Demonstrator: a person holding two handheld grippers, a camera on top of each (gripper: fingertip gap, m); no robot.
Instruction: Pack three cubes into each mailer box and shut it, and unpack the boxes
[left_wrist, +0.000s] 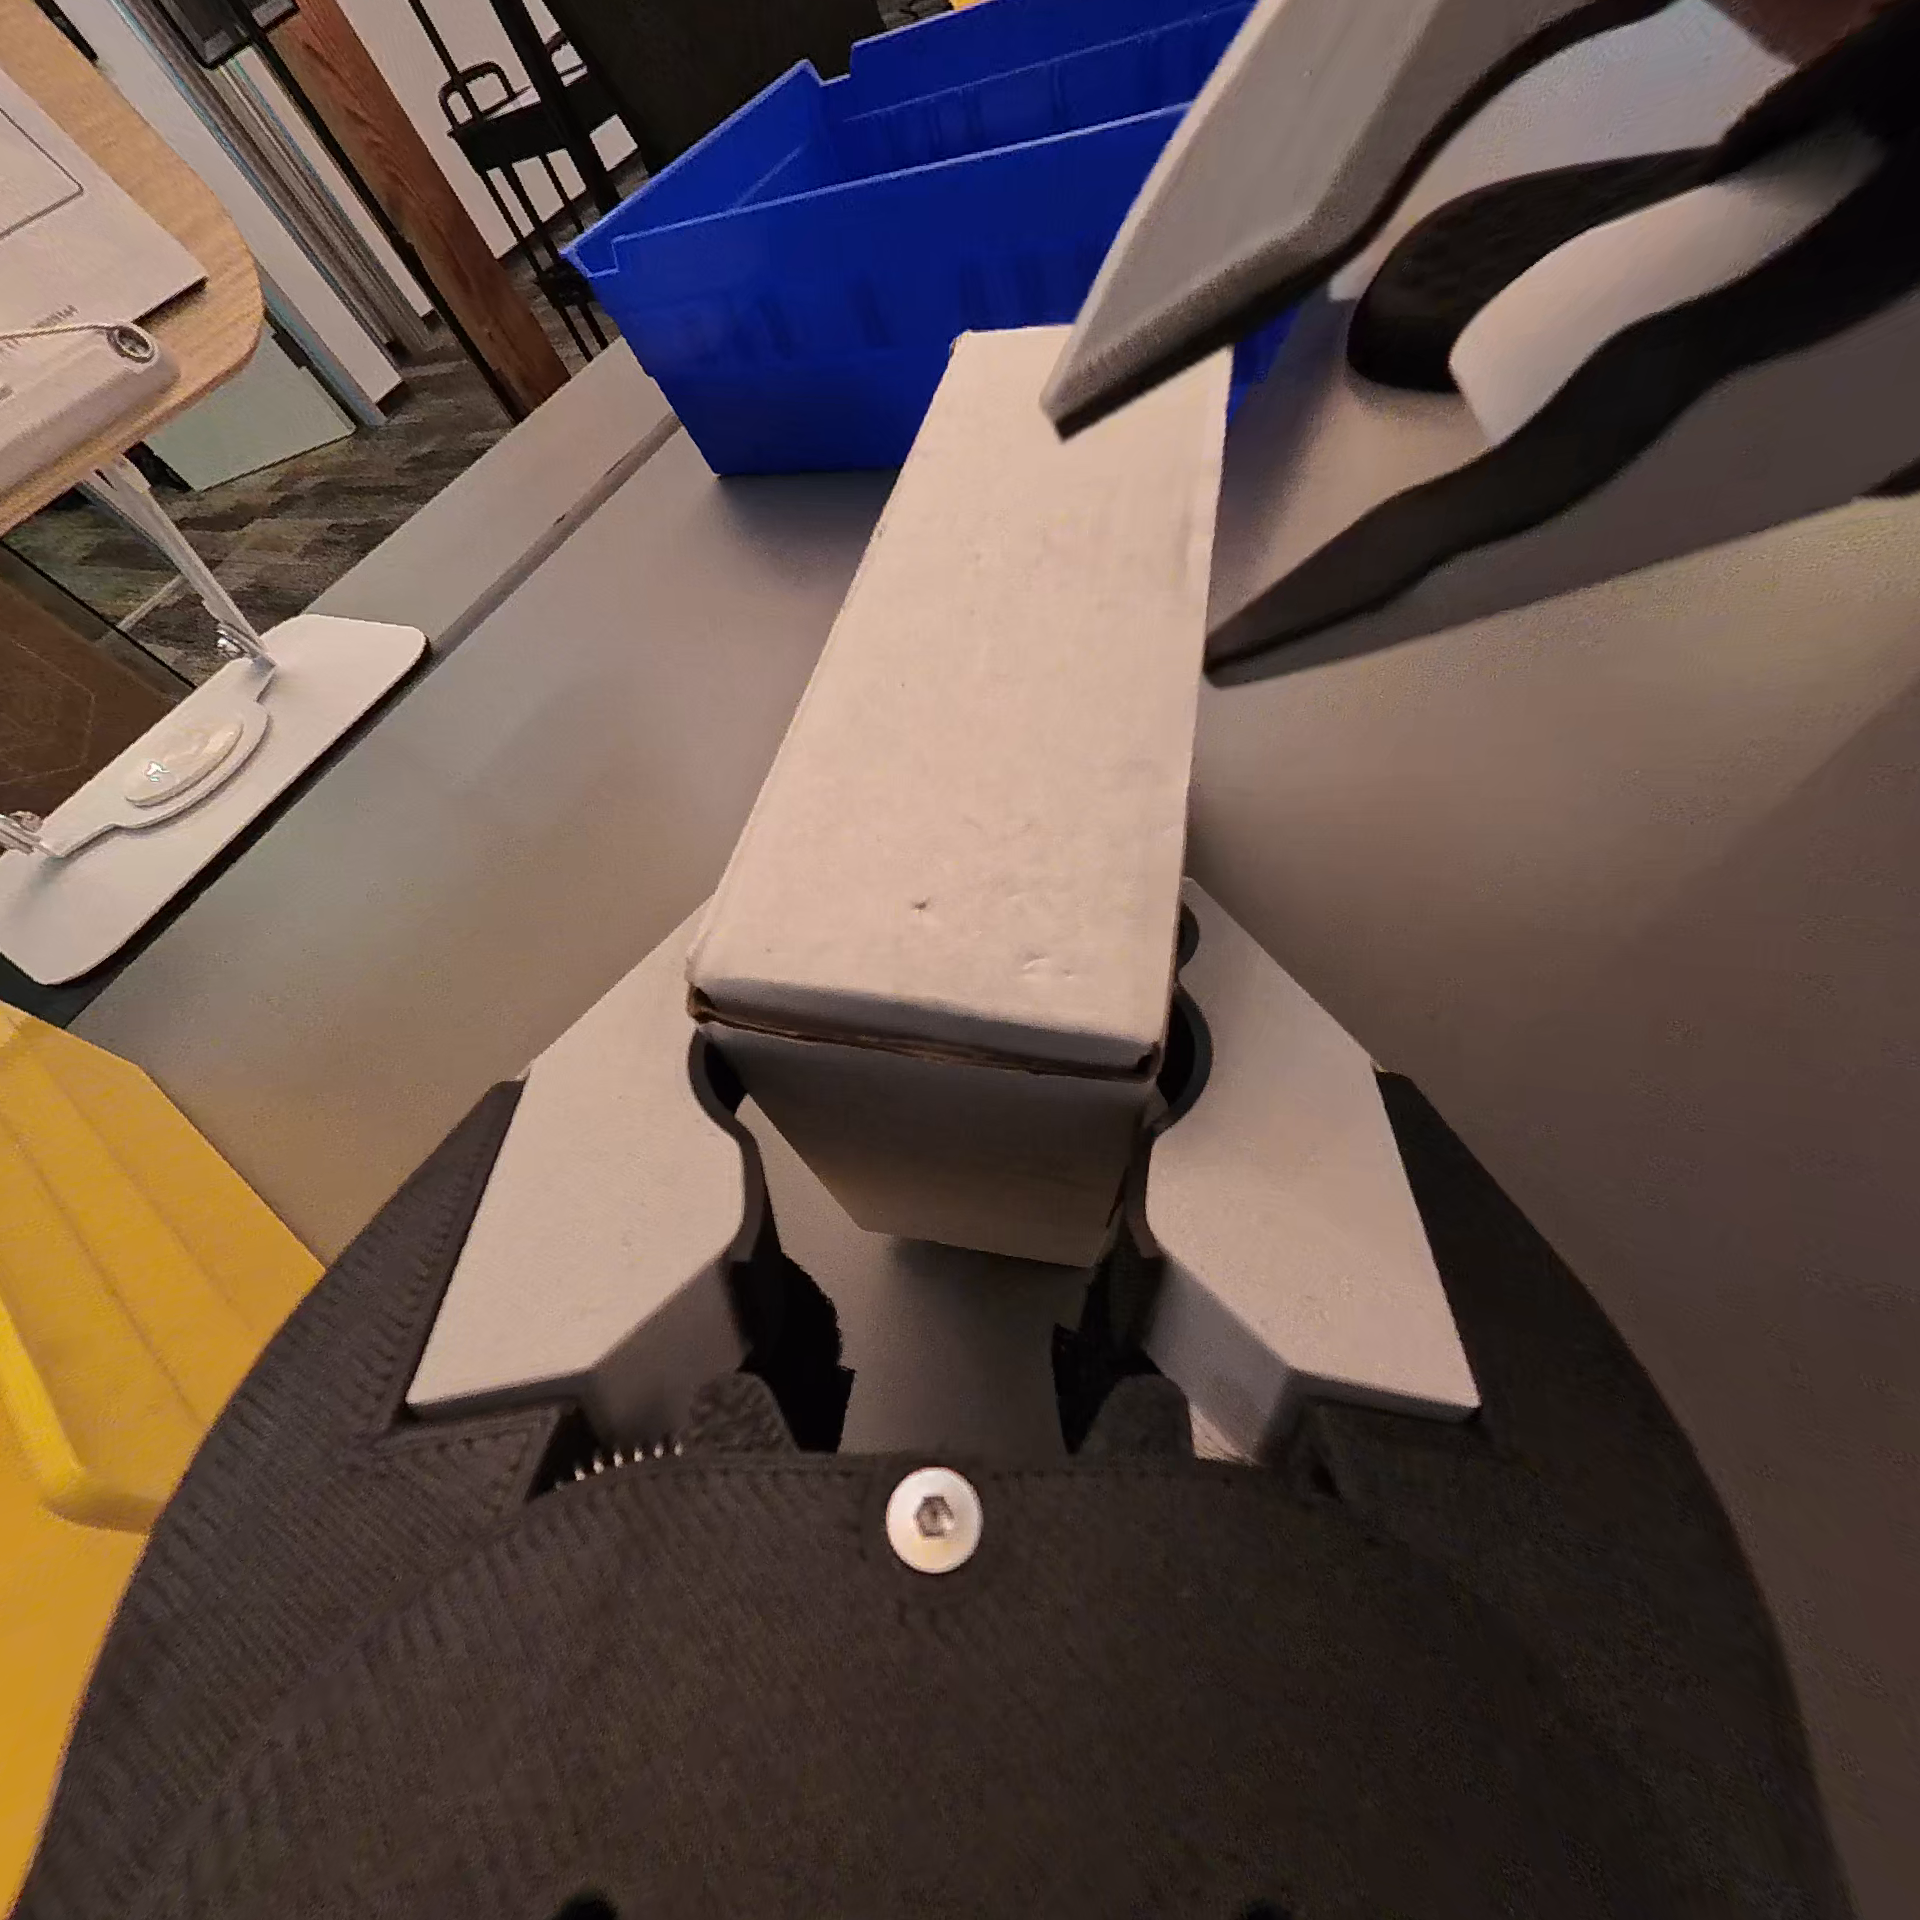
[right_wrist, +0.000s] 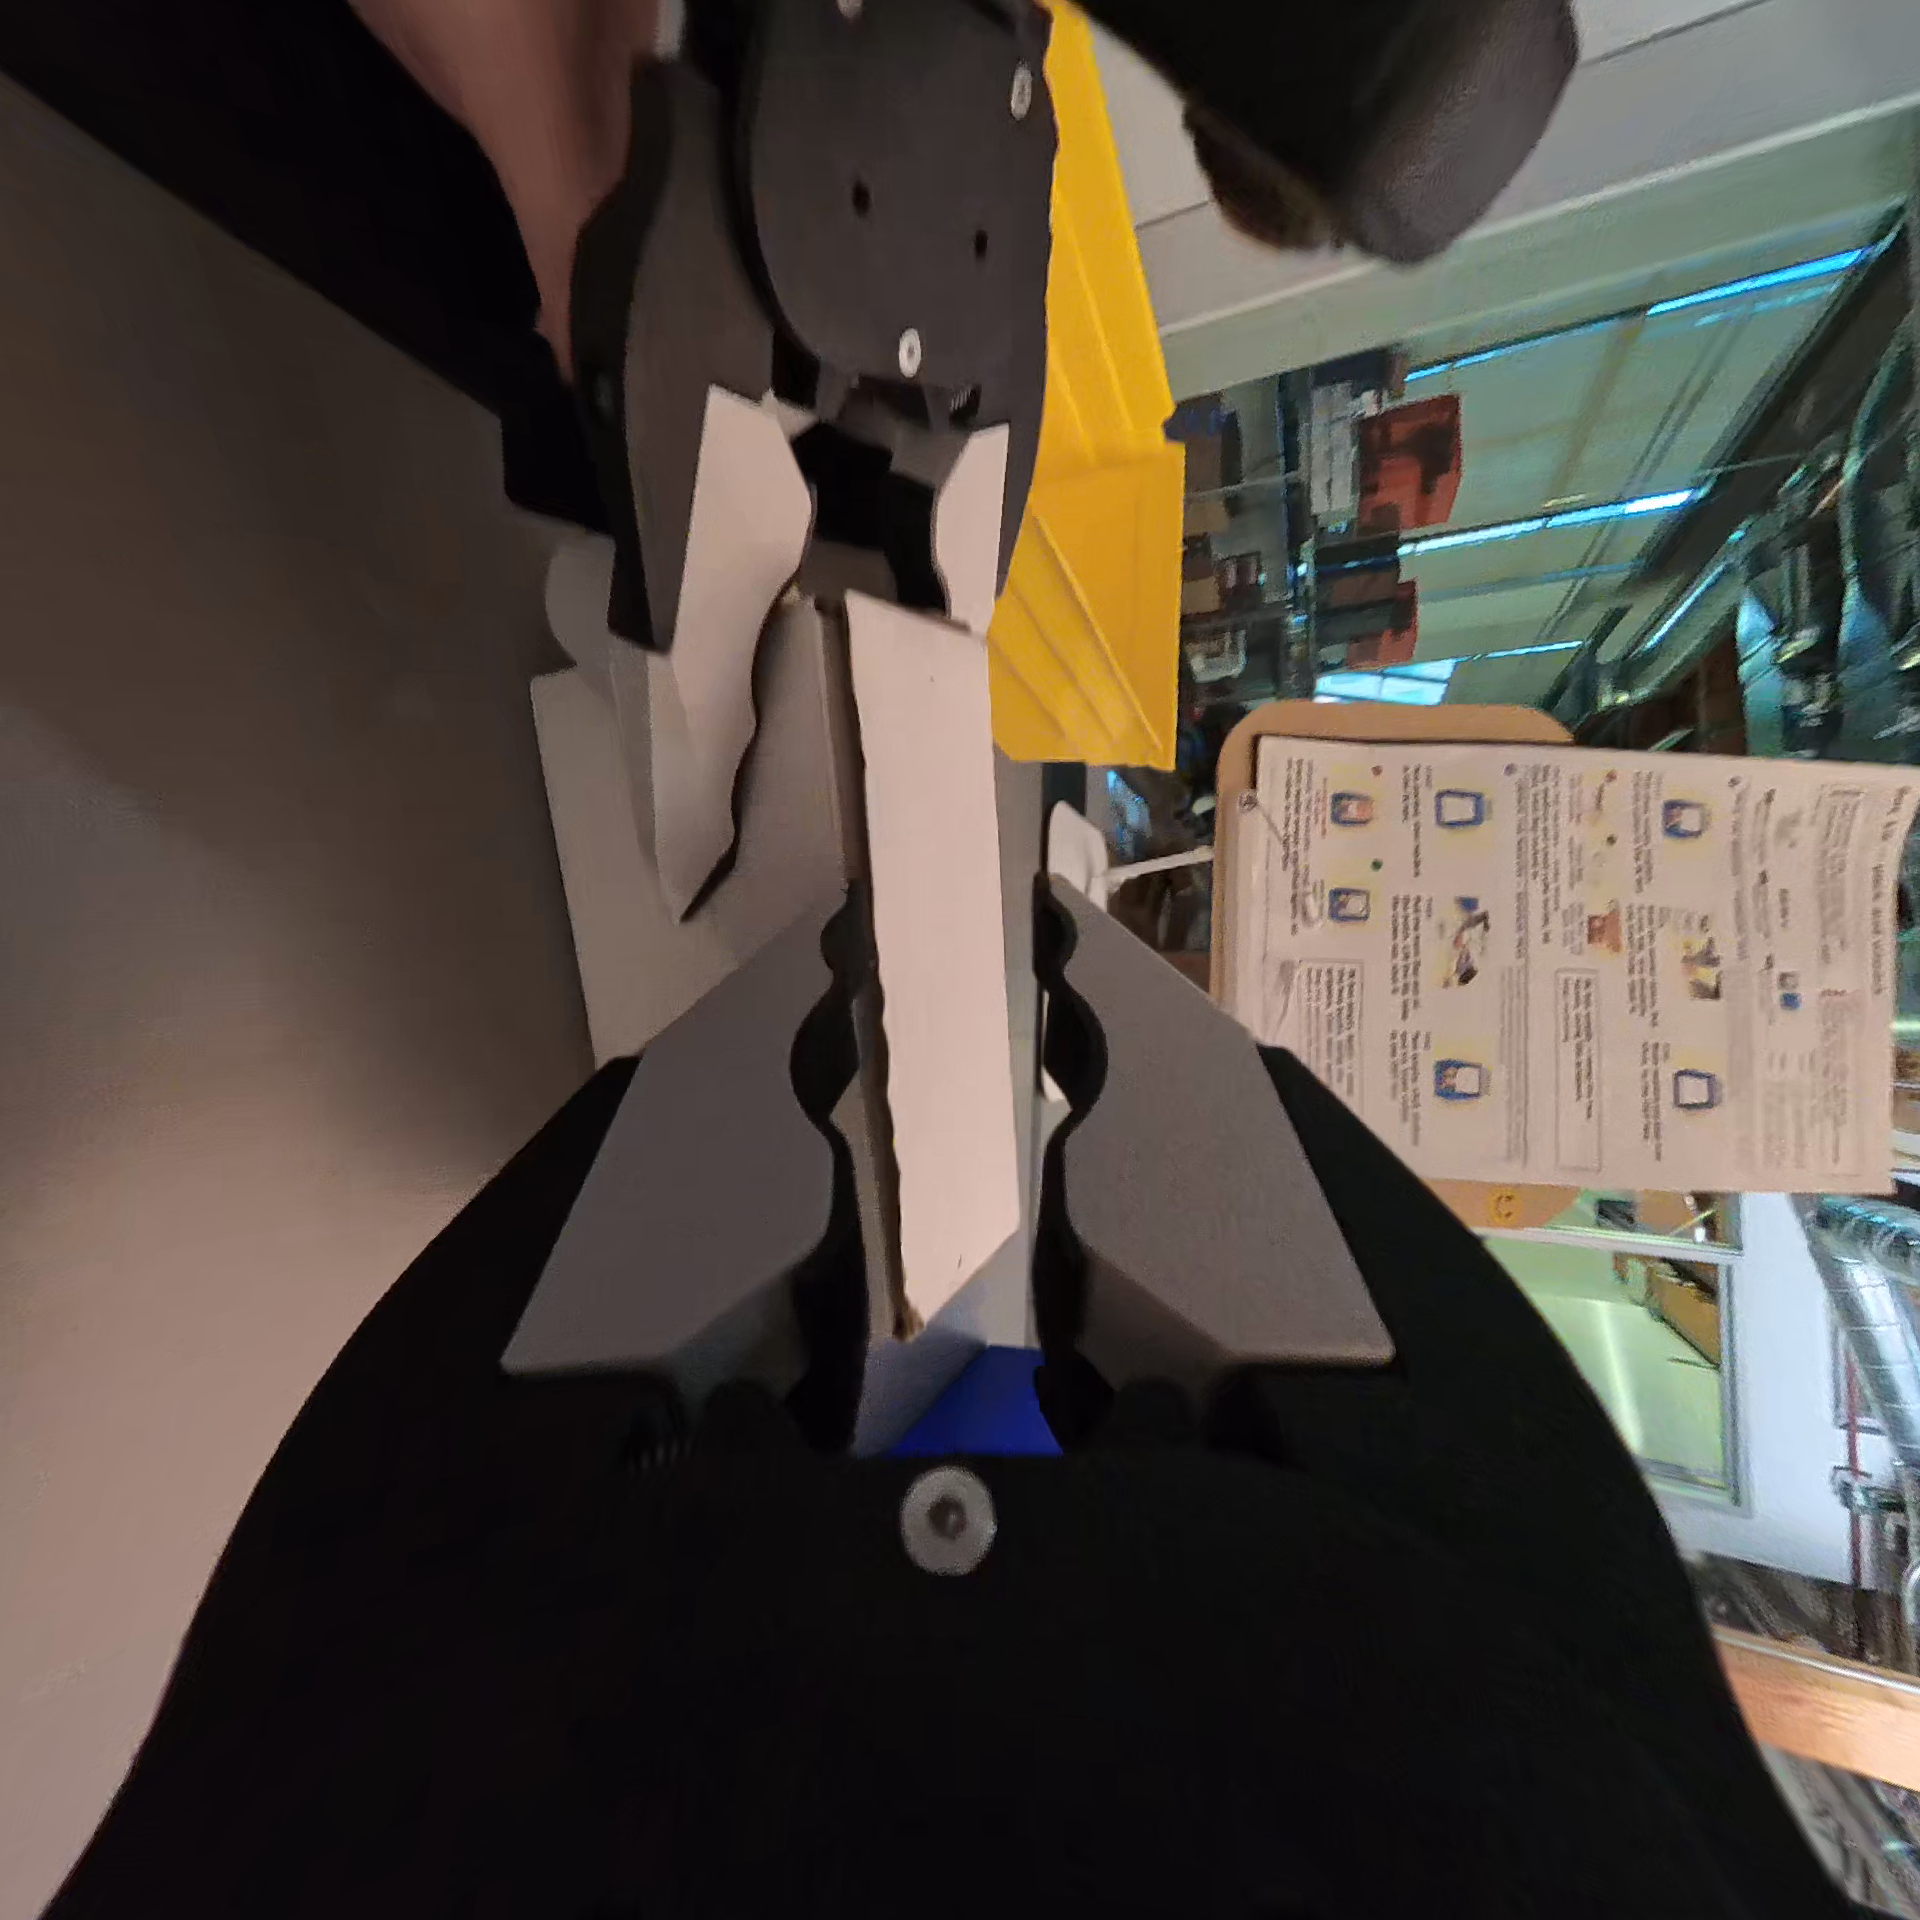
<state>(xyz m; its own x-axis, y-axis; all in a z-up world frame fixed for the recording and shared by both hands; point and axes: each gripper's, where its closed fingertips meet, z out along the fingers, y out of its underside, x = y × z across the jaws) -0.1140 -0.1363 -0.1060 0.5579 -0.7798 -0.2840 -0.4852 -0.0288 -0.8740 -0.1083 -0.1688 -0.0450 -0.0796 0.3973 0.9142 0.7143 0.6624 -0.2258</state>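
Observation:
A long white mailer box (left_wrist: 997, 727) with its lid shut lies lengthwise over the grey table (left_wrist: 468, 727). My left gripper (left_wrist: 935, 1039) is shut on its near end, one finger on each side. My right gripper (left_wrist: 1143, 535) comes in from the upper right and is open, its fingers straddling the box's far end. In the right wrist view the box (right_wrist: 935, 935) runs between my right gripper's (right_wrist: 940, 914) fingers with thin gaps on both sides. The left gripper (right_wrist: 842, 748) holds the box's other end there. No cubes are in view.
A blue bin (left_wrist: 831, 312) stands just behind the box, and its edge shows in the right wrist view (right_wrist: 966, 1403). A yellow bin (left_wrist: 104, 1299) sits at the near left. A white stand (left_wrist: 208, 748) rests on the table's left edge. A printed sheet on a board (right_wrist: 1558, 966) stands beyond the table. The grippers' ends are close to 7 centimetres from one another.

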